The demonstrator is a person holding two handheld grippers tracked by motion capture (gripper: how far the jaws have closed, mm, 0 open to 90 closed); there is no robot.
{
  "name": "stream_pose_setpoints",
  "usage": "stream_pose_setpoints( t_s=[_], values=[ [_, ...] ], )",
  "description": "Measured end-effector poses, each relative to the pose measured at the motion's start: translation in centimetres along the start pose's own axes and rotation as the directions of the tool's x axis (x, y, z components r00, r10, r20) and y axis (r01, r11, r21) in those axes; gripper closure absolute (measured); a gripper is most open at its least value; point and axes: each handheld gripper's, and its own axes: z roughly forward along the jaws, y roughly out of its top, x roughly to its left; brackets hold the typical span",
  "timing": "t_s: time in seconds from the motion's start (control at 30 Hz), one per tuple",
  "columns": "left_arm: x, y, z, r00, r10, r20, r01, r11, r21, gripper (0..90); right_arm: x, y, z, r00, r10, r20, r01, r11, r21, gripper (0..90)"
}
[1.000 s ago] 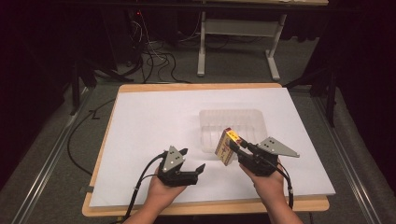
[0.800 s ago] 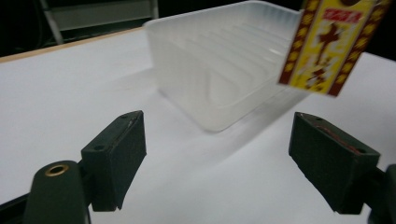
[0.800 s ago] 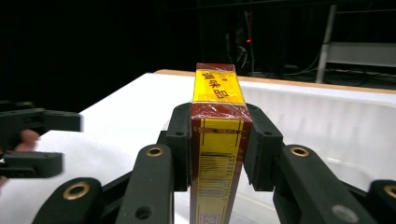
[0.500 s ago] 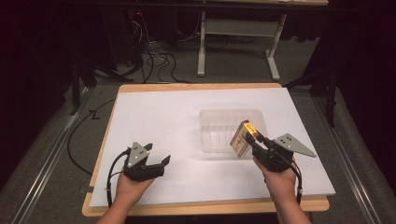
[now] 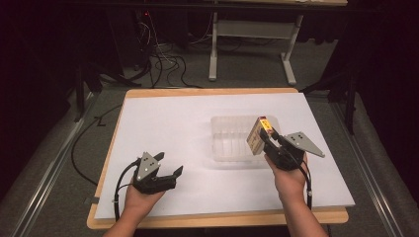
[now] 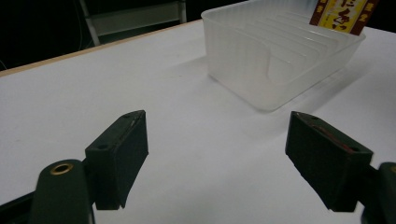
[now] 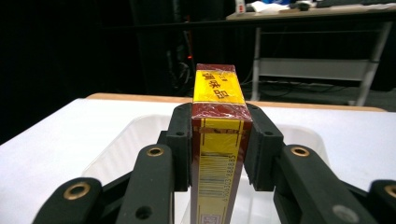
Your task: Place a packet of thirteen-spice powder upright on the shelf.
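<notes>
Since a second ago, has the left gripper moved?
Yes. The left gripper has moved left in the high view, away from the clear tray, toward the table's left edge.

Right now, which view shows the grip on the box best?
The right gripper view: the right gripper has both pads pressed flat on the sides of the red-and-yellow box, barcode facing the camera. The high view shows the box small, held above the clear tray. The left gripper view catches just a corner of it.

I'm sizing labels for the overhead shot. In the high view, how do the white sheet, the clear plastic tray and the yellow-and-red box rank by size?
1. white sheet, largest by far.
2. clear plastic tray.
3. yellow-and-red box, smallest, though held raised over the tray's edge by the right gripper, so slightly nearer the camera.
</notes>
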Motion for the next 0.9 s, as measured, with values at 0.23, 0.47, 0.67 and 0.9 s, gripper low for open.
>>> stream_pose_setpoints(
  t_s=[0.23,0.47,0.67,0.9],
  values=[
    [0.0,0.0,-0.2,1.0,-0.003,0.008,0.003,1.0,-0.002,22.0,0.5,0.5,1.8,0.9985,0.005,0.055,-0.005,1.0,-0.004,68.1],
    [-0.1,0.0,-0.2,0.9999,0.004,0.014,-0.004,1.0,0.0,22.0,1.4,1.0,3.5,0.9944,0.006,0.106,-0.005,1.0,-0.009,68.1],
    [-0.2,0.0,-0.2,0.9998,0.008,0.017,-0.008,1.0,-0.001,22.1,1.9,0.9,4.6,0.9914,0.015,0.13,-0.015,1.0,-0.004,68.1],
    [-0.1,0.1,-0.5,0.9999,0.014,0.006,-0.014,0.9999,-0.003,22.1,2.3,0.7,5.2,0.9884,0.02,0.151,-0.02,1.0,-0.002,68.1]
  ],
)
